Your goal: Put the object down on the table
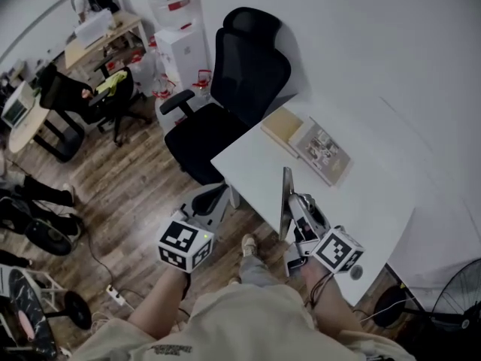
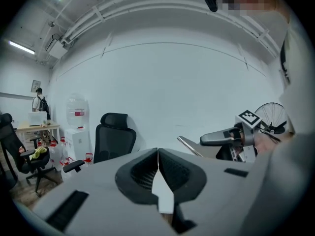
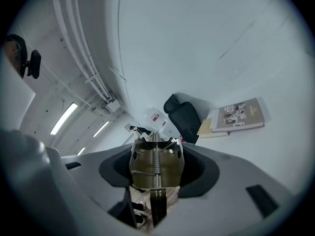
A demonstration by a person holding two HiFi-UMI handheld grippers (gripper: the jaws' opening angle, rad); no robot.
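A thin grey board (image 1: 285, 198) with a brass-coloured spring clip (image 3: 156, 157) is held edge-up over the white table's (image 1: 368, 201) near left edge. My right gripper (image 1: 295, 210) is shut on it, its dark pads pressing both sides of the clip in the right gripper view. My left gripper (image 1: 197, 215) hangs over the wooden floor, left of the table. Its jaws are shut, tips touching, with nothing between them (image 2: 158, 152). In the left gripper view the board (image 2: 189, 146) and the right gripper (image 2: 222, 137) show at the right.
A picture book (image 1: 322, 150) and a tan notebook (image 1: 282, 125) lie at the table's far end. A black office chair (image 1: 240, 81) stands against the table's left side. A water dispenser (image 1: 179, 32) and desks stand further back. A fan (image 1: 451, 292) is at the right.
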